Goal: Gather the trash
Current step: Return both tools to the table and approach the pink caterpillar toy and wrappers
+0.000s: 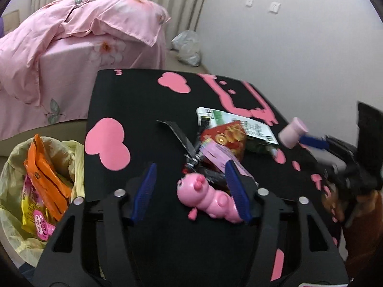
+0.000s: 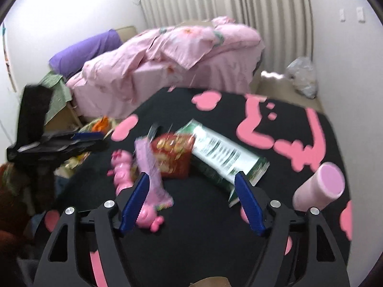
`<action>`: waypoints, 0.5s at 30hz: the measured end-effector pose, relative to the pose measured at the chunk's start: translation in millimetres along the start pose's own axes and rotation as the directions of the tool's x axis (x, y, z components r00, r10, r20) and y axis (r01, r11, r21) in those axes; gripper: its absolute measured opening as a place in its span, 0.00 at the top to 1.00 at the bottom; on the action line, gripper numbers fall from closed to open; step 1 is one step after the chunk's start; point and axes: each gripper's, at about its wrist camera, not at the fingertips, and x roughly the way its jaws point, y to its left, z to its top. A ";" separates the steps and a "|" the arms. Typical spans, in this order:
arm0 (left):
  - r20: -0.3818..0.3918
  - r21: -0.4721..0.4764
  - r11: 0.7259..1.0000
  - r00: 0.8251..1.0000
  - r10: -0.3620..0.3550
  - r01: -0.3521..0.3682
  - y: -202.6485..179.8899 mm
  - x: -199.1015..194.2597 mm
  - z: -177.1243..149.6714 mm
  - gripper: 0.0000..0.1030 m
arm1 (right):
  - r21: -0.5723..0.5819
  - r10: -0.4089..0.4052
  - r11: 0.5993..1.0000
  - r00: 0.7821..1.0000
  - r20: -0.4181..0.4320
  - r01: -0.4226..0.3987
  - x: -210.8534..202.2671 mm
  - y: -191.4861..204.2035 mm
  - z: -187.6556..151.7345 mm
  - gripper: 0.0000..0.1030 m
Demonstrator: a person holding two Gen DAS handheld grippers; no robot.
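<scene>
We find bare black mat [image 1: 134, 110] on the far left, while the wrapper pile [image 1: 222, 141] and pink toy [image 1: 210, 198] block the middle.

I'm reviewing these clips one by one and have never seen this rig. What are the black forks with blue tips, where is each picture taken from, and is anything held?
There is no robot: a person carries a handheld gripper in each hand, each with a fisheye camera looking along its two blue-padded fingers. One picture looks out over the left gripper, the other over the right gripper. Each also shows at the other's edge.

On the black mat with pink shapes lies a heap of wrappers: a green-and-white packet, a red packet, a lilac one. Beside them are a pink toy caterpillar and a pink toy hammer. A lined bin beside the table already holds wrappers.

Both grippers are open, holding nothing.
</scene>
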 end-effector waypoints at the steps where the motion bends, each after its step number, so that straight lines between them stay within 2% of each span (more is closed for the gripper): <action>1: 0.011 -0.016 1.000 1.000 -0.006 0.006 1.1 -0.8 2.3 0.46 | -0.014 -0.001 1.000 1.000 -0.018 0.001 2.3 3.3 -1.0 0.32; 5: 0.044 -0.056 0.998 0.998 0.038 -0.035 10.4 -8.6 4.1 0.46 | -0.091 -0.057 0.994 0.998 -0.017 0.055 20.1 22.0 -3.8 0.32; 6: 0.050 -0.071 0.996 0.998 0.048 -0.044 13.9 -10.5 3.4 0.46 | -0.093 -0.047 0.995 0.999 -0.014 0.046 23.3 24.8 -3.4 0.32; 9: 0.054 -0.120 0.992 0.997 0.054 -0.047 26.7 -12.8 -2.2 0.46 | -0.073 0.050 0.996 0.999 -0.010 -0.051 40.4 30.1 4.1 0.32; 10: 0.051 -0.123 0.991 0.997 0.054 -0.047 28.5 -11.7 -2.3 0.46 | -0.069 0.079 0.994 0.997 -0.014 -0.080 45.9 31.4 6.6 0.35; 11: 0.046 -0.120 0.992 0.998 0.051 -0.046 29.5 -10.2 -3.2 0.46 | -0.062 0.139 0.988 0.989 -0.041 -0.142 57.4 34.2 9.6 0.42; 12: 0.043 -0.111 0.993 0.998 0.044 -0.039 29.1 -9.2 -4.5 0.46 | -0.058 0.157 0.985 0.986 -0.060 -0.161 62.6 35.7 11.3 0.60; 13: 0.043 -0.103 0.994 0.998 0.036 -0.031 28.2 -8.8 -4.9 0.46 | -0.050 0.173 0.983 0.980 -0.098 -0.178 73.0 37.1 11.6 0.68; 14: 0.043 -0.091 0.996 0.999 0.021 -0.017 26.4 -8.1 -5.4 0.46 | -0.049 0.170 0.983 0.979 -0.110 -0.176 76.0 38.0 12.6 0.71; 15: 0.045 -0.082 0.997 0.999 0.006 -0.002 24.6 -7.2 -5.8 0.46 | -0.051 0.167 0.983 0.979 -0.116 -0.174 77.8 38.6 11.7 0.78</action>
